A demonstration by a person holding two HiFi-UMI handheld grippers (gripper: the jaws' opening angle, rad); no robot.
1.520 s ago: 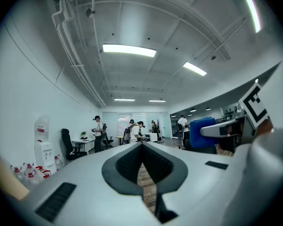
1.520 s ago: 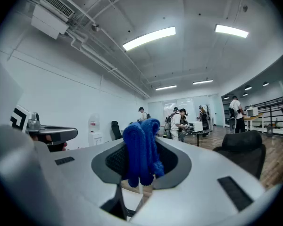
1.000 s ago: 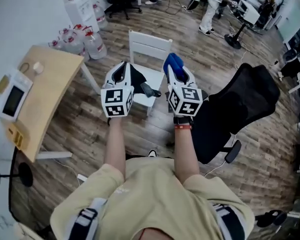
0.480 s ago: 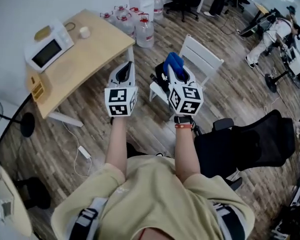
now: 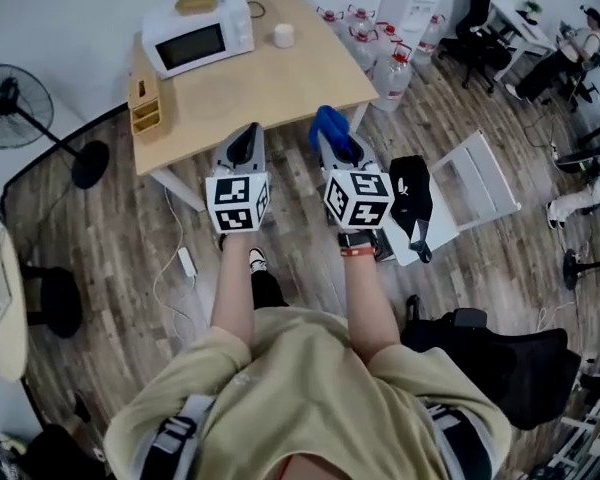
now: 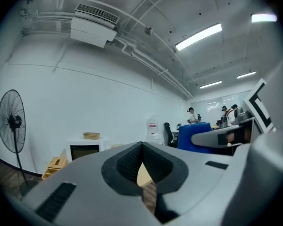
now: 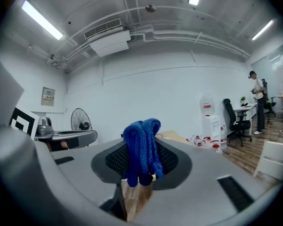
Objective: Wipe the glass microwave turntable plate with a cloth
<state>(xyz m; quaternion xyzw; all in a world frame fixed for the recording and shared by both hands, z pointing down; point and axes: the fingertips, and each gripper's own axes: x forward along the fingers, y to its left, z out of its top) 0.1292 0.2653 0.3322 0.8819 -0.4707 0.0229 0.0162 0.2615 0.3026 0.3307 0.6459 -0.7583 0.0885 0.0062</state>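
A wooden table (image 5: pixel 280 78) stands ahead of the person, with a white microwave (image 5: pixel 198 33), door closed, at its far left corner. Both grippers are held up side by side near the table's near edge. The left gripper (image 5: pixel 245 140) has its jaws together on nothing; the right gripper (image 5: pixel 335 138) is clamped on a bunched blue cloth (image 7: pixel 141 149)

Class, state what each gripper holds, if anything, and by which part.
The right gripper pinches the blue cloth by a bunched fold, its loops sticking out past the jaws. The left gripper is shut on nothing.
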